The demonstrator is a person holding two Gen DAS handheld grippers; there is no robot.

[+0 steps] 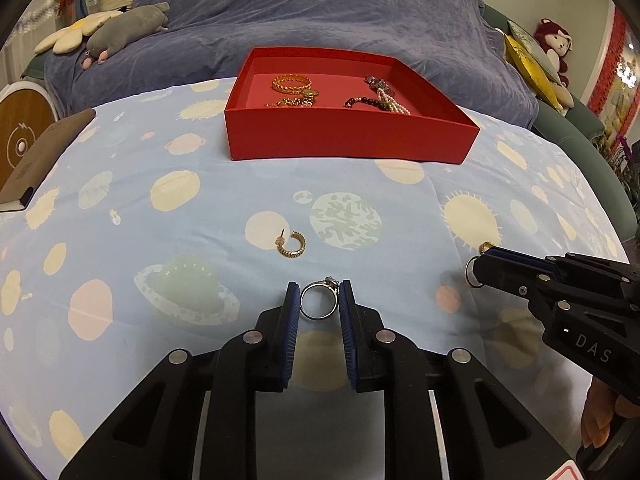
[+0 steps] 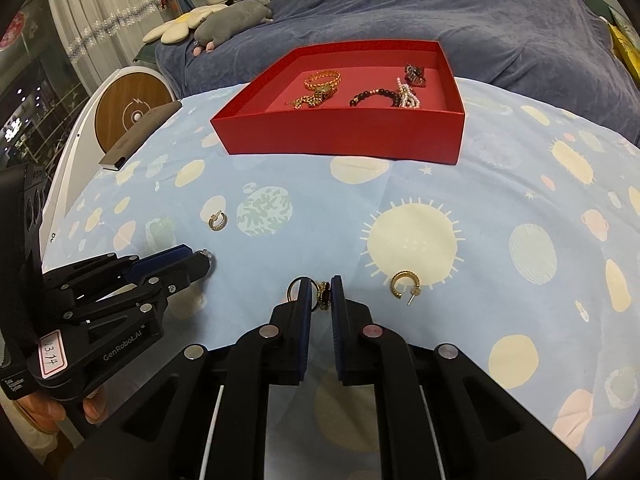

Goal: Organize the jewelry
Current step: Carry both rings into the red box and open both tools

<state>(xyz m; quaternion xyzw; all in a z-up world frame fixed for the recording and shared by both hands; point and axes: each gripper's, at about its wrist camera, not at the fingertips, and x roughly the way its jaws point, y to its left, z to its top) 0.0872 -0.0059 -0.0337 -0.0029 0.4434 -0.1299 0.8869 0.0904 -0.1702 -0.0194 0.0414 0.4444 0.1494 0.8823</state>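
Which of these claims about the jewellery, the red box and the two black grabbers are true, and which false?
1. The left gripper clamps a silver ring with a stone. True.
2. The red cardboard box is empty. False: it holds a gold bangle and beaded bracelets.
3. A gold hoop earring lies loose on the blue planet-print cloth. True.
4. The right gripper is wide open. False: it is shut on a gold ring with a dark red stone.

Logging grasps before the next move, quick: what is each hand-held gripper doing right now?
Left hand-held gripper: closed on the silver ring.
Right hand-held gripper: closed on the gold ring with a dark stone.
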